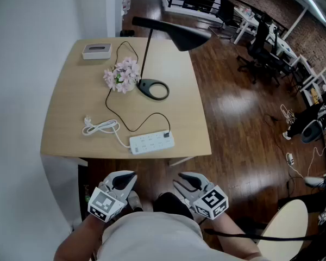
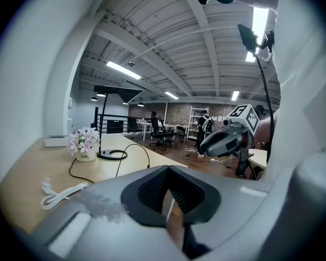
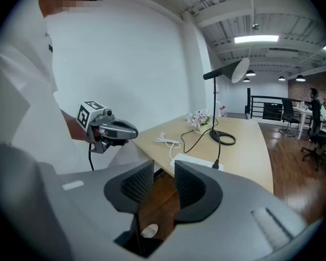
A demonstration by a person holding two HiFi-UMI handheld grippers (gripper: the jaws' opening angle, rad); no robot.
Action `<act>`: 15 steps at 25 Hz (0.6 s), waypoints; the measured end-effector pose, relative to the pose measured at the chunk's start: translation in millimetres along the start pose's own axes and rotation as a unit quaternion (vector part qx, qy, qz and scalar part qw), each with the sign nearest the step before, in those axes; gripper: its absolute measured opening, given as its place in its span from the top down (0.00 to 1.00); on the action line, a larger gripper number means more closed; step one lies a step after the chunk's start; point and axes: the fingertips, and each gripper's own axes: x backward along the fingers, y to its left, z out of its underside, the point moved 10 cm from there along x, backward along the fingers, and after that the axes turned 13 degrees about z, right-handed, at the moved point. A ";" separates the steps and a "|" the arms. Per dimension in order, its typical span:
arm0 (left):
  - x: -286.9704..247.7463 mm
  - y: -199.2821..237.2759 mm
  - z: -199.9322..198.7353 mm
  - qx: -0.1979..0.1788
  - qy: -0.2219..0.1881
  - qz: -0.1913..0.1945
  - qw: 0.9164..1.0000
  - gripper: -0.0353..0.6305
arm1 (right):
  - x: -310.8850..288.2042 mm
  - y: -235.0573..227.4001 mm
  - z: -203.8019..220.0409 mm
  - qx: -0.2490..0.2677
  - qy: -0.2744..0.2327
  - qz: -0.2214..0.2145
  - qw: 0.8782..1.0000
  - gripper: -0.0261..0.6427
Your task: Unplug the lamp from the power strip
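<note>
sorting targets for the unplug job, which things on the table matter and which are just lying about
For the job: lamp; black plug; power strip.
Lying about: flower pot; white box; coiled white cable of the strip.

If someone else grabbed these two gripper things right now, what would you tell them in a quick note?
The left gripper is empty, jaws a little apart, held near the body short of the table.
The right gripper is open and empty, held likewise.
The lamp stands mid-table; its plug sits in the right end of the power strip, near the front edge.
Done: nothing yet.
Left: grip the plug and pull it out, perhaps steadying the power strip.
</note>
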 end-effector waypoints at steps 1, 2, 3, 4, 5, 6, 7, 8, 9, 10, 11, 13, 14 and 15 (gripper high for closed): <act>-7.5 12.7 1.1 0.000 0.001 0.004 1.000 0.94 | -14.2 -8.9 -3.6 0.006 0.003 -0.002 1.000 0.78; -15.1 25.5 2.2 -0.001 0.003 0.007 1.000 0.94 | -28.4 -17.9 -7.0 0.012 0.005 -0.004 1.000 0.78; -23.1 38.2 3.4 -0.001 0.005 0.010 1.000 0.94 | -42.7 -26.9 -9.8 0.015 0.008 -0.006 1.000 0.78; -31.7 50.4 4.6 0.000 0.008 0.012 1.000 0.94 | -56.7 -35.8 -12.0 0.017 0.011 -0.008 1.000 0.79; -41.2 61.4 5.9 0.003 0.012 0.015 1.000 0.94 | -69.9 -44.5 -13.3 0.019 0.015 -0.010 1.000 0.79; -51.5 70.7 7.5 0.008 0.017 0.016 1.000 0.94 | -82.5 -53.0 -13.8 0.024 0.020 -0.013 0.999 0.79; -62.7 79.1 9.5 0.013 0.023 0.017 0.999 0.94 | -95.0 -62.0 -14.1 0.032 0.027 -0.016 0.999 0.79; -74.8 87.5 11.6 0.020 0.032 0.017 0.999 0.94 | -108.2 -71.6 -14.6 0.040 0.035 -0.019 0.998 0.79; -87.3 96.1 14.1 0.027 0.042 0.018 0.999 0.94 | -122.0 -81.6 -14.9 0.048 0.043 -0.022 0.998 0.80; -100.1 104.6 16.9 0.036 0.054 0.020 0.998 0.94 | -136.1 -91.6 -14.9 0.054 0.053 -0.023 0.997 0.80; -113.0 112.2 19.9 0.044 0.067 0.022 0.997 0.94 | -149.6 -101.2 -14.0 0.059 0.063 -0.024 0.996 0.80; -138.6 124.7 25.6 0.055 0.094 0.028 0.994 0.94 | -173.8 -119.8 -10.3 0.074 0.085 -0.026 0.993 0.80; -151.1 130.6 27.6 0.057 0.106 0.031 0.992 0.94 | -184.9 -128.9 -9.0 0.085 0.095 -0.027 0.992 0.80; -162.9 136.3 29.2 0.059 0.118 0.033 0.991 0.94 | -195.4 -137.4 -8.5 0.098 0.103 -0.029 0.989 0.80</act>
